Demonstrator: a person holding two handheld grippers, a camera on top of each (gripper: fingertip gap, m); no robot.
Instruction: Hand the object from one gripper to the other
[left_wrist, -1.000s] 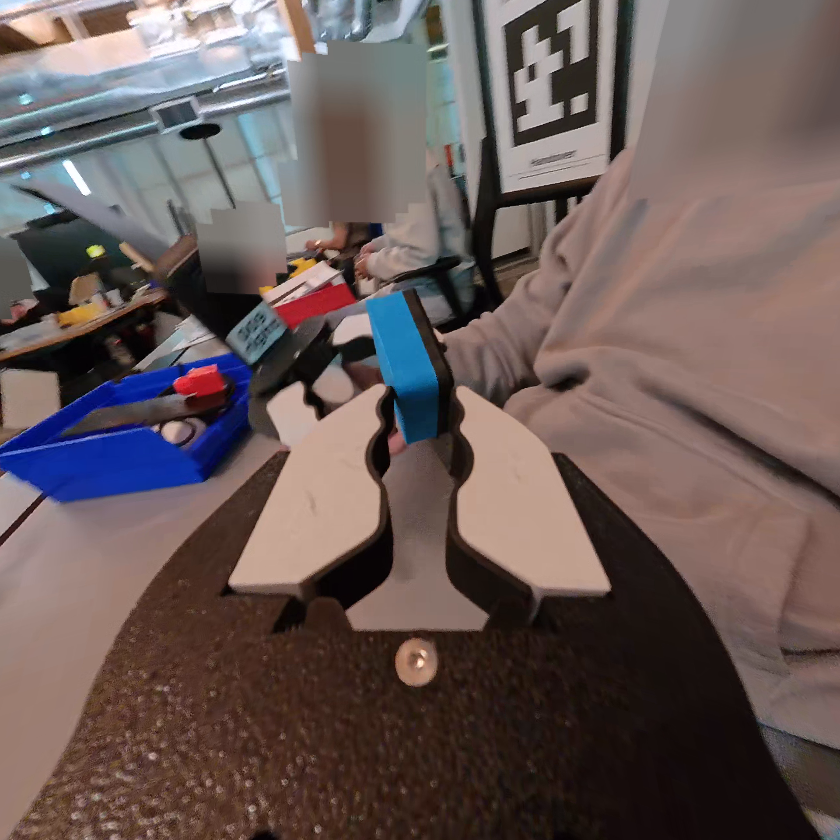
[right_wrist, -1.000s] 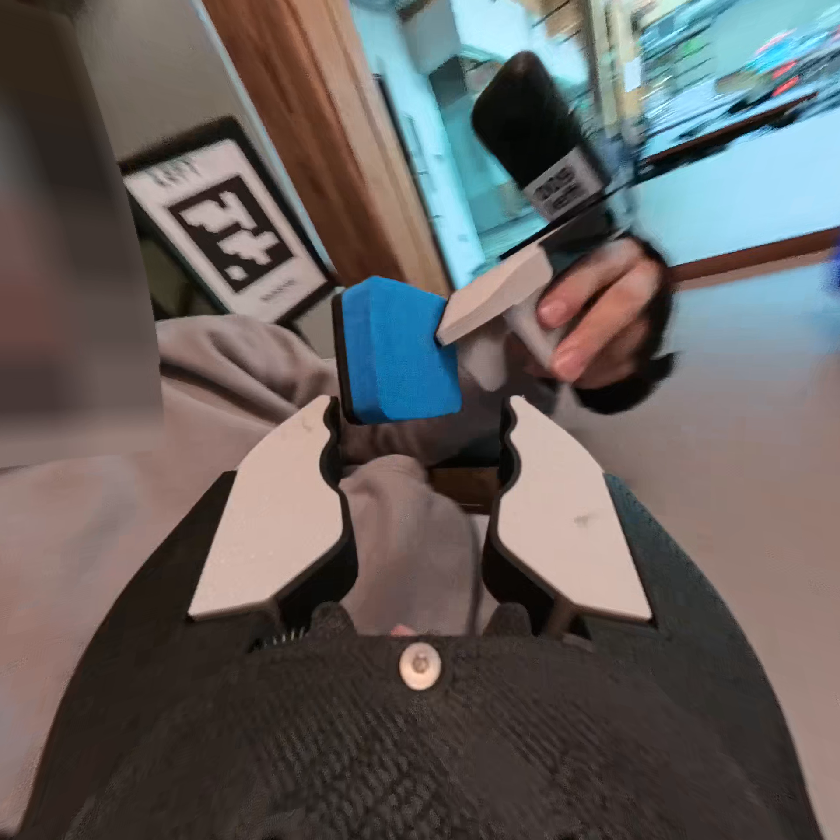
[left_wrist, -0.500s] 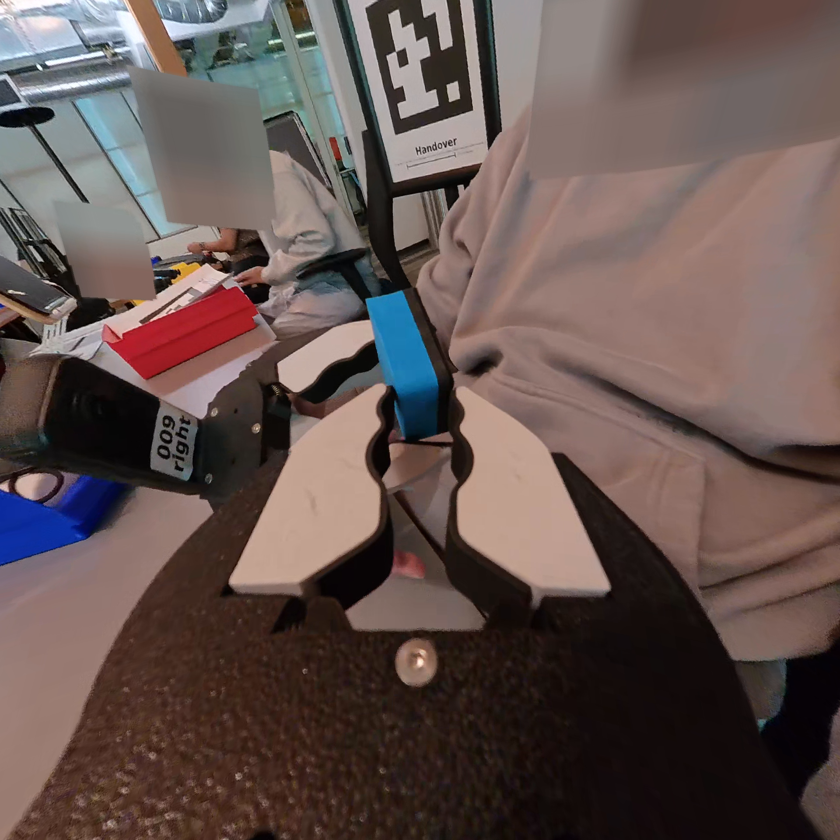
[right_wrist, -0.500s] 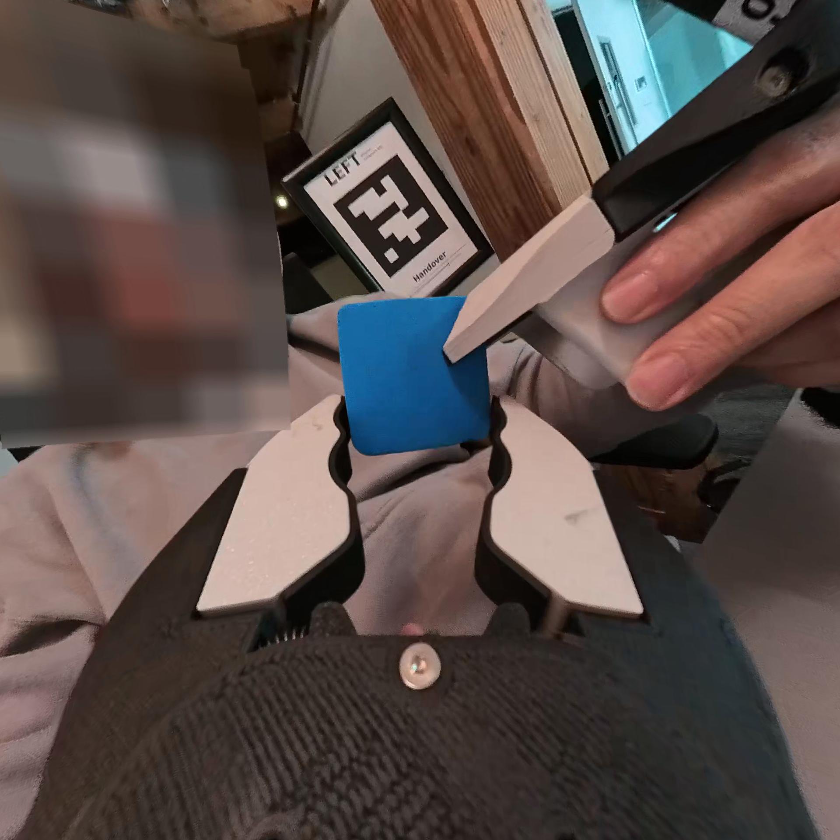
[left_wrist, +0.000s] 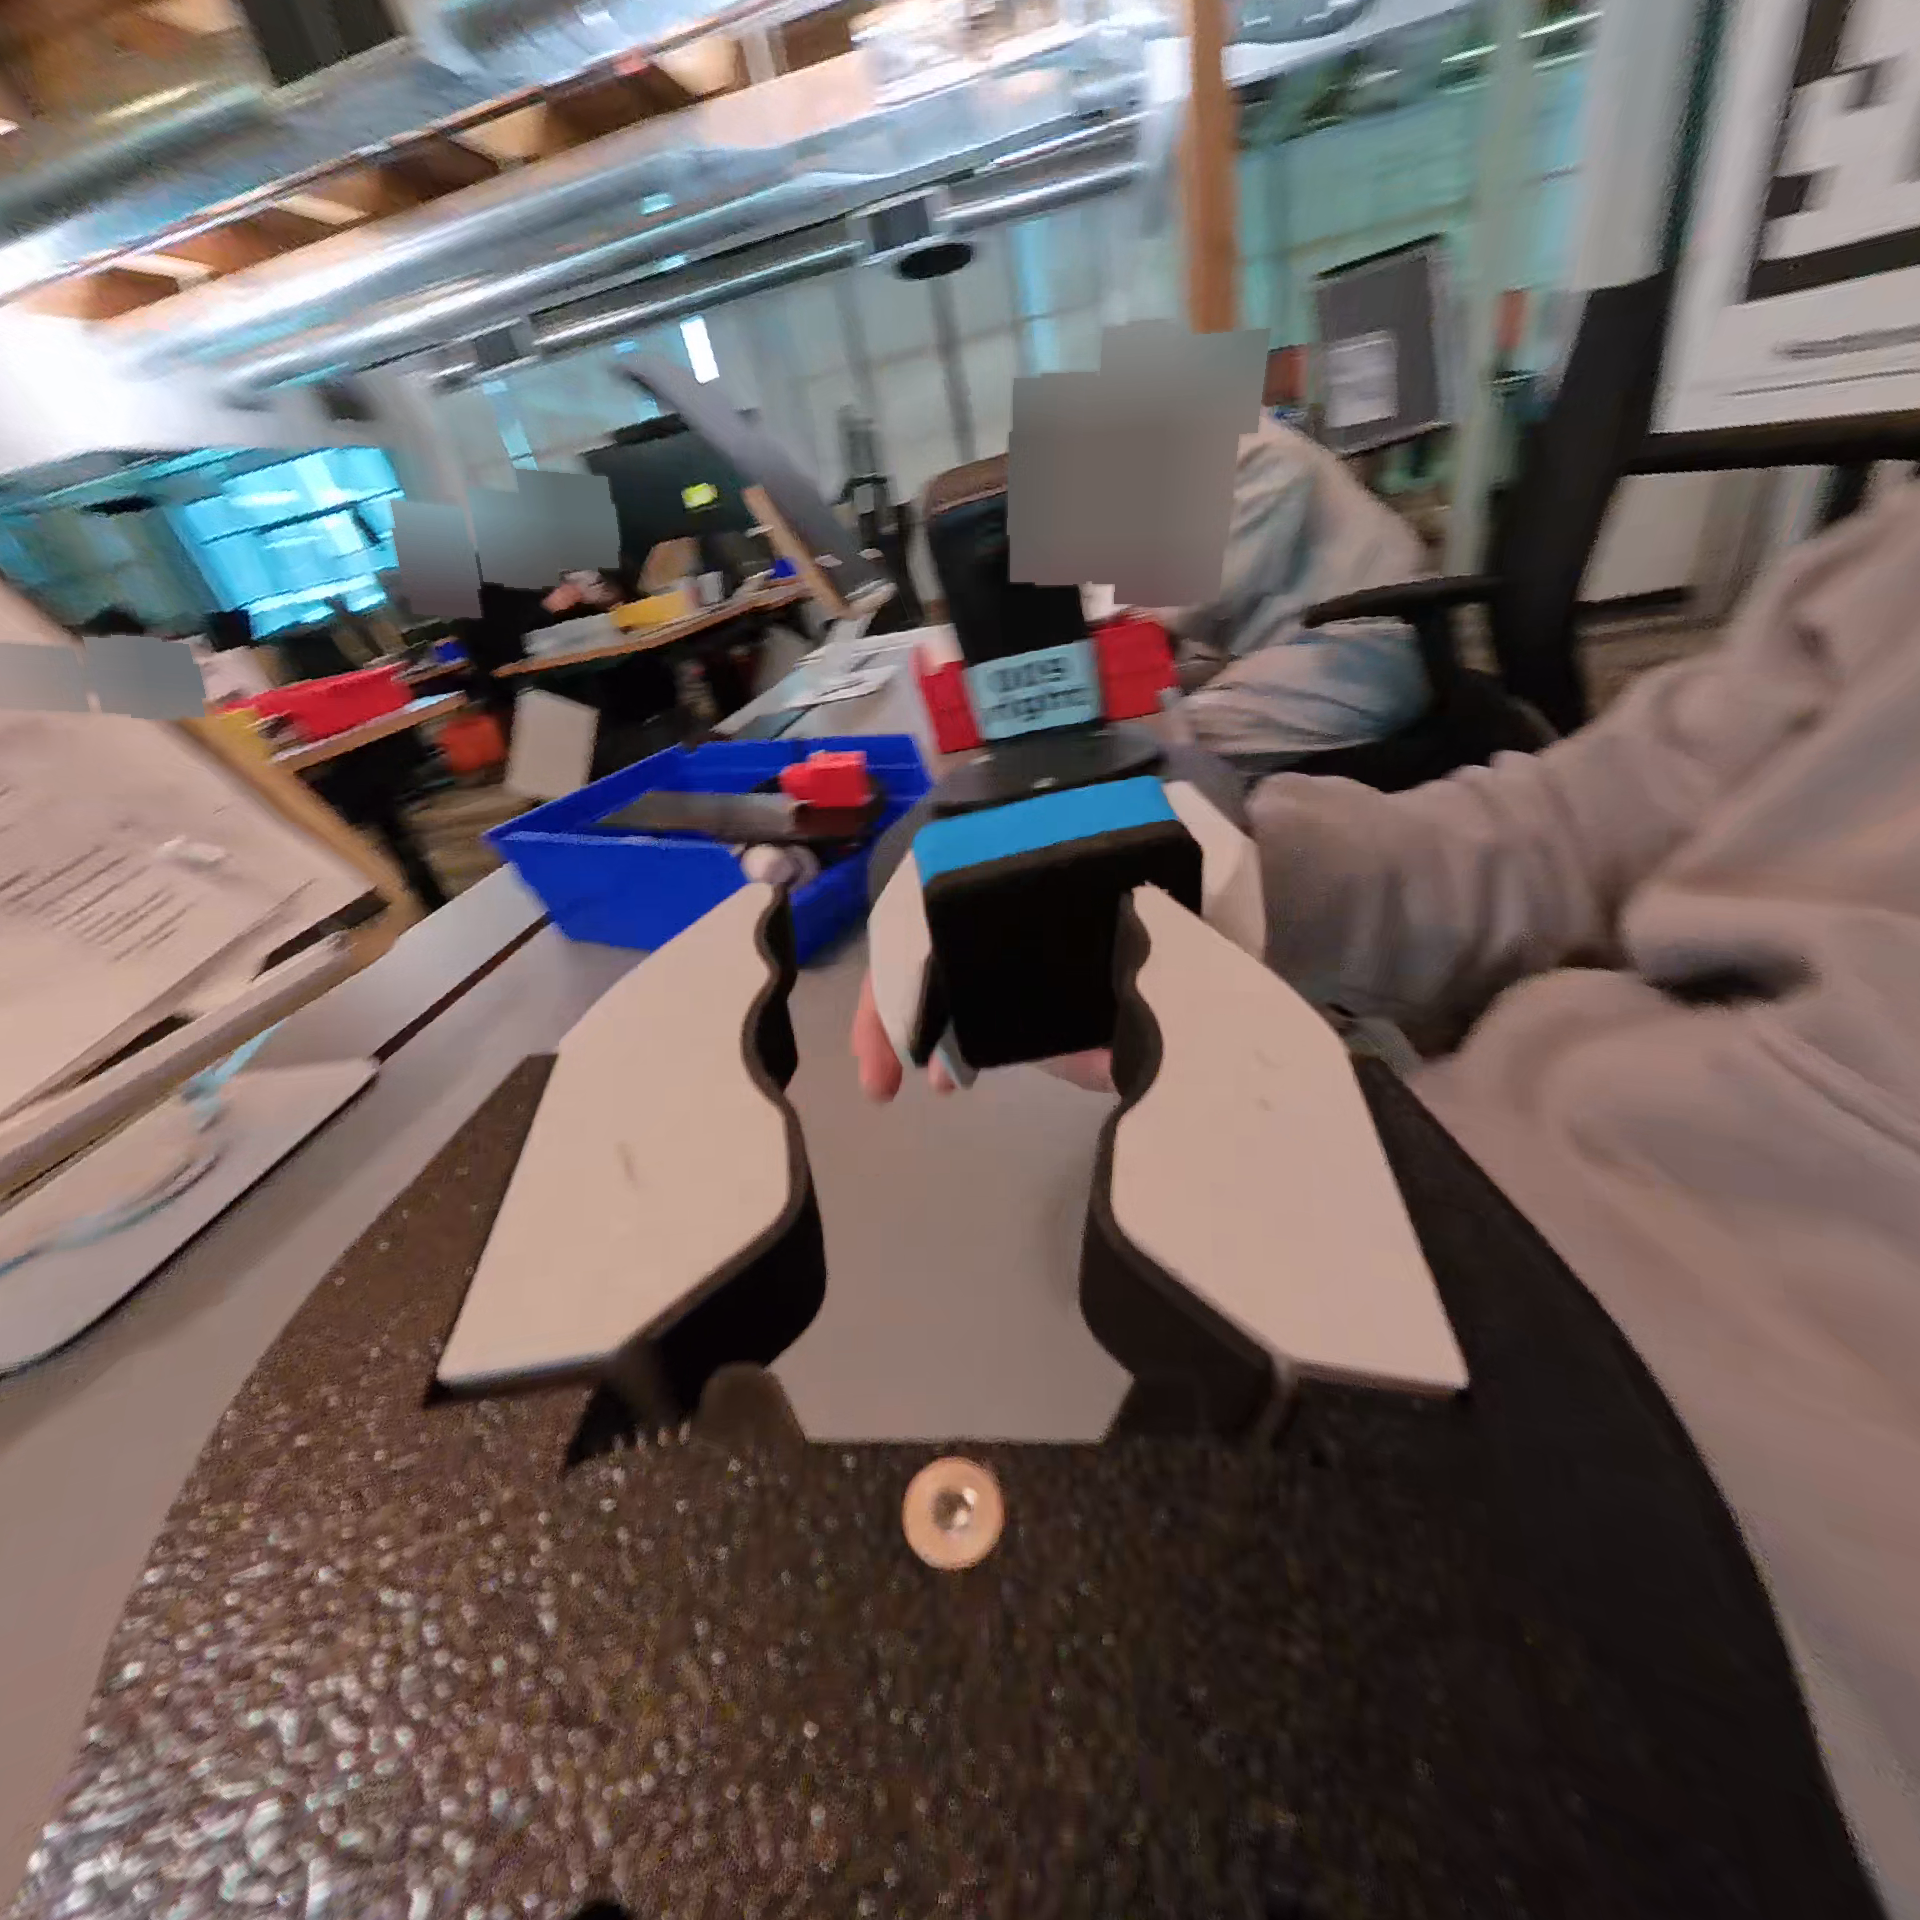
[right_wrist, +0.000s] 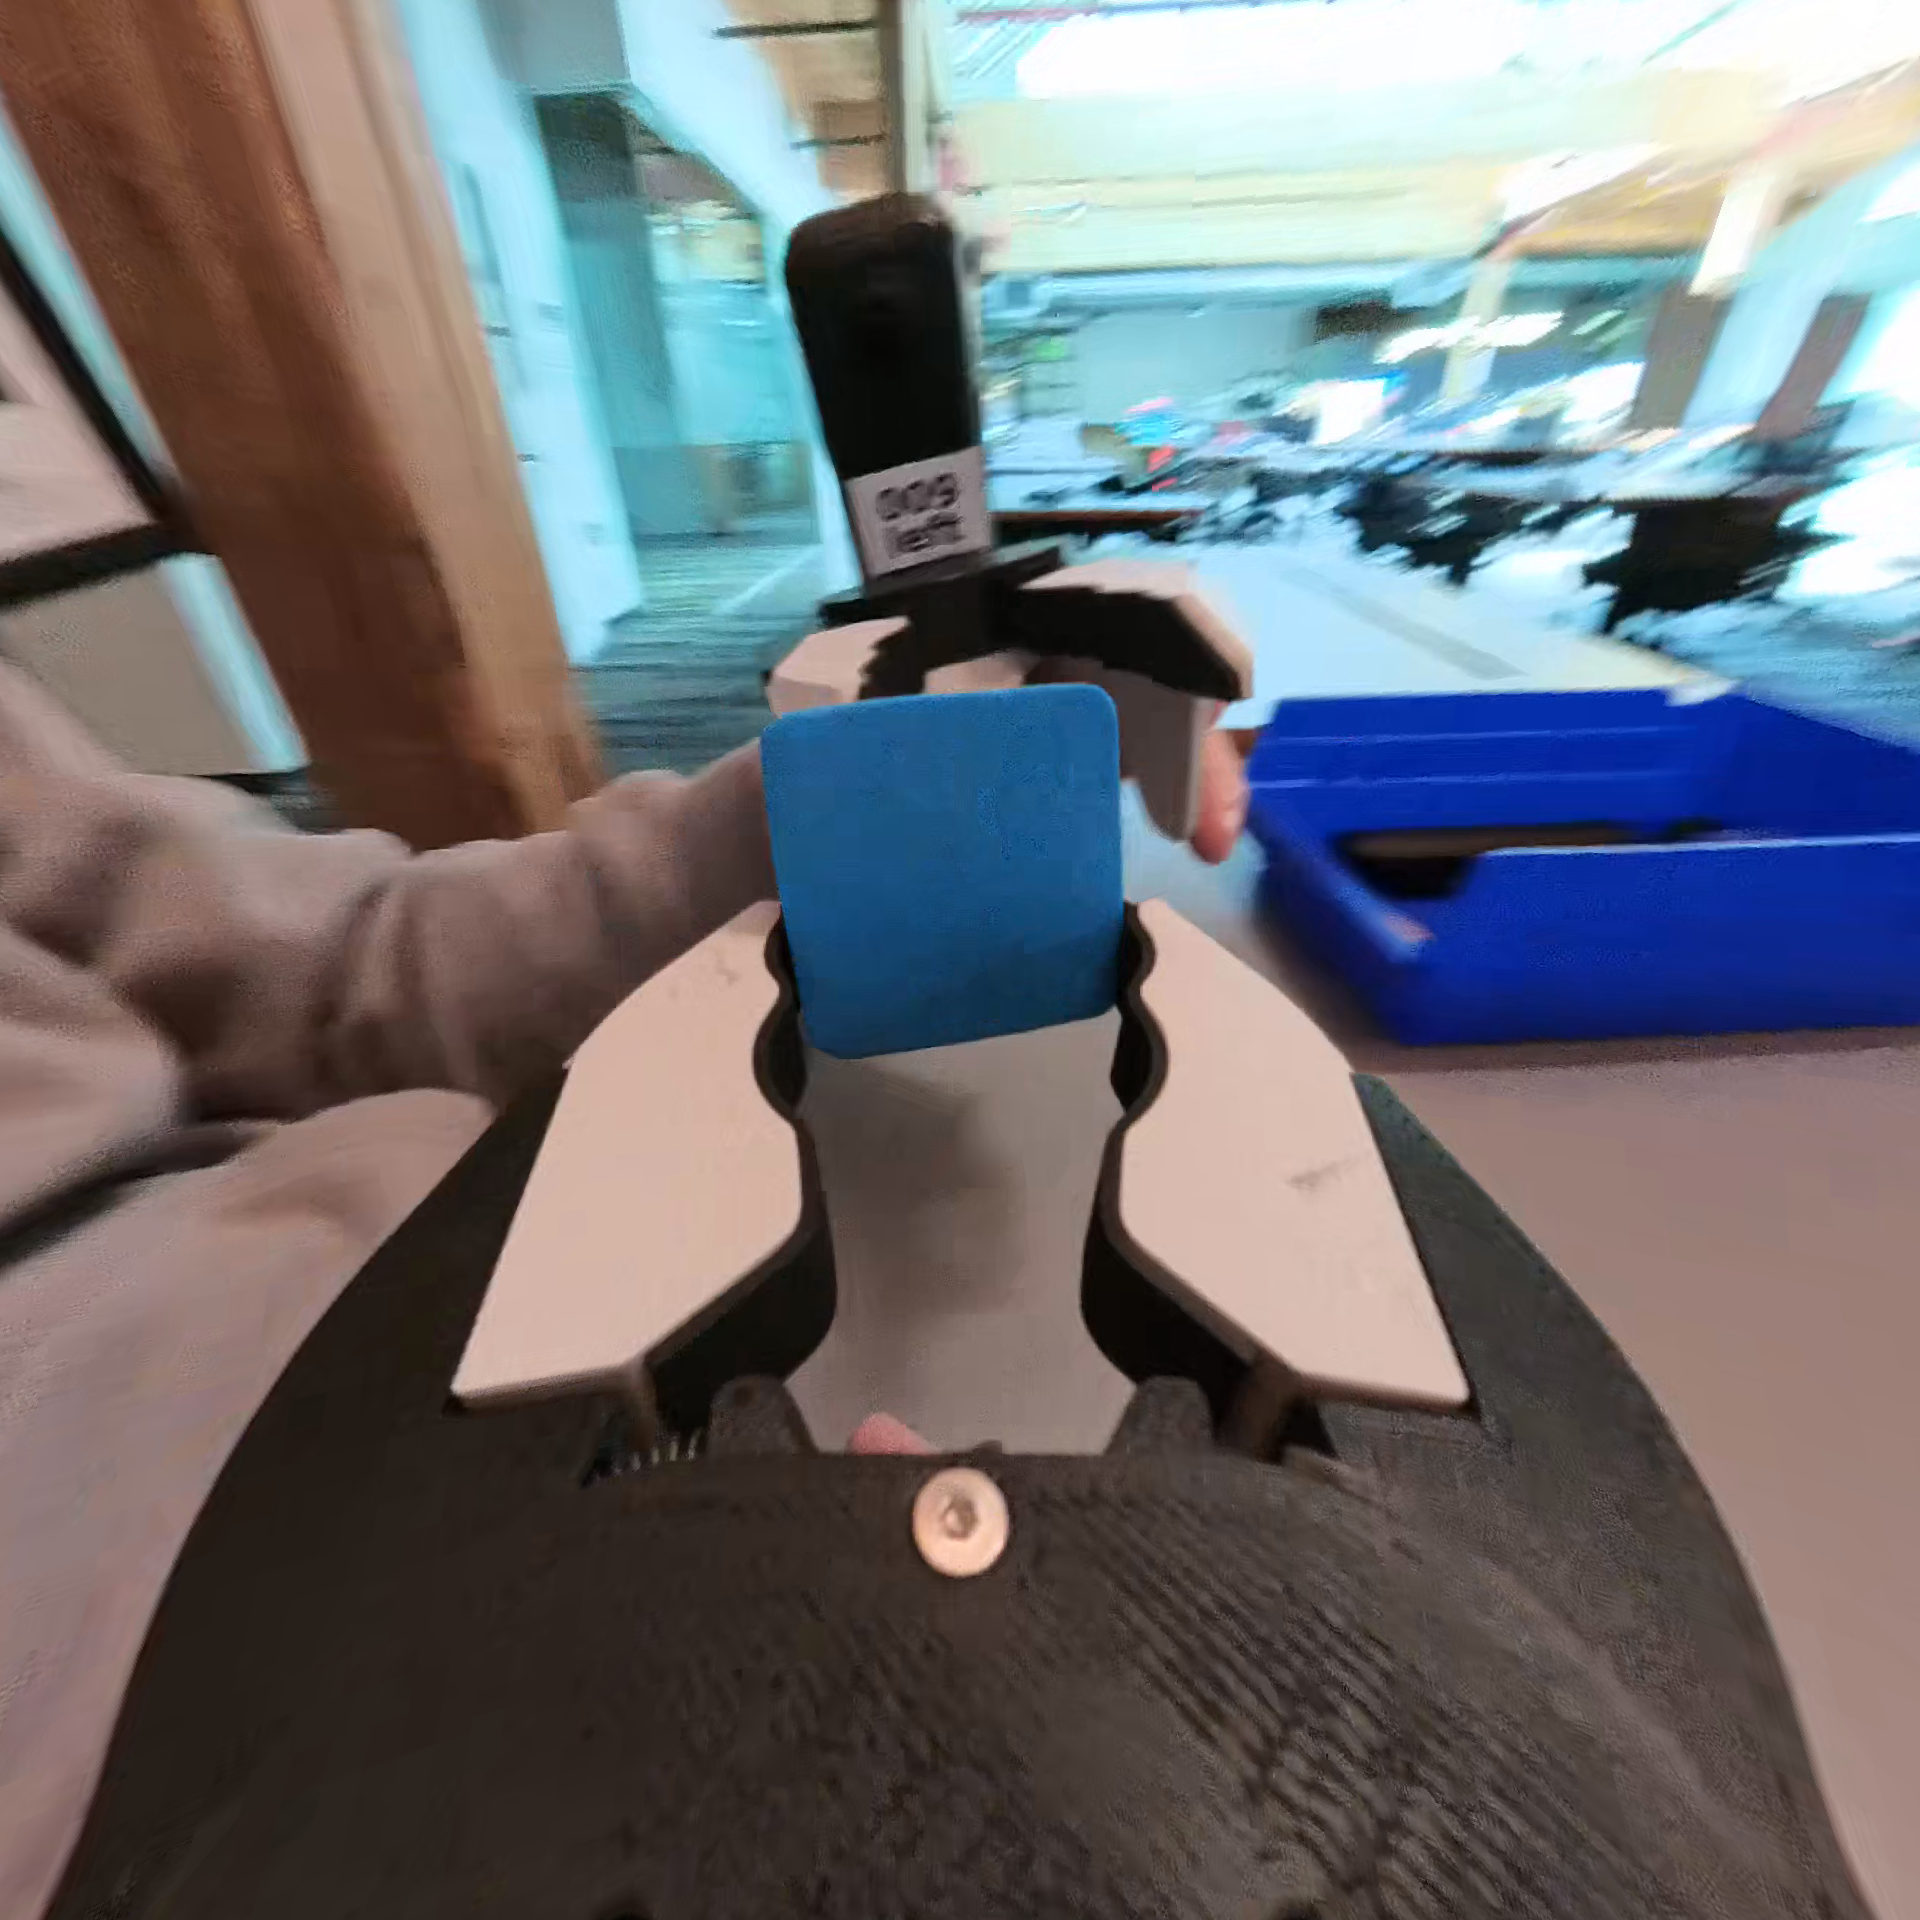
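Observation:
The object is a flat foam block, blue on one face and black on the other. In the right wrist view its blue face (right_wrist: 945, 873) sits clamped between the tips of my right gripper (right_wrist: 954, 935), which is shut on it. In the left wrist view its black face (left_wrist: 1029, 956) shows, with one of the right gripper's white fingers (left_wrist: 891, 935) beside it. My left gripper (left_wrist: 956, 914) is open: the block lies against its right finger, with a clear gap to the left finger. The left gripper also shows open just beyond the block in the right wrist view (right_wrist: 1008, 665).
A blue bin (left_wrist: 644, 883) holding a red piece and dark parts stands on the grey table (right_wrist: 1662, 1195), also in the right wrist view (right_wrist: 1662, 966). A person's grey sleeve (left_wrist: 1558, 883) is at the right. Papers on a board (left_wrist: 156, 883) lie at the left. A wooden post (right_wrist: 260, 416) stands behind. My two grippers' fingertips are within a few centimetres of each other.
My left gripper, which was shut on the block, has opened and let go. My right gripper has closed on the block and now holds it. Both views have swung toward the table.

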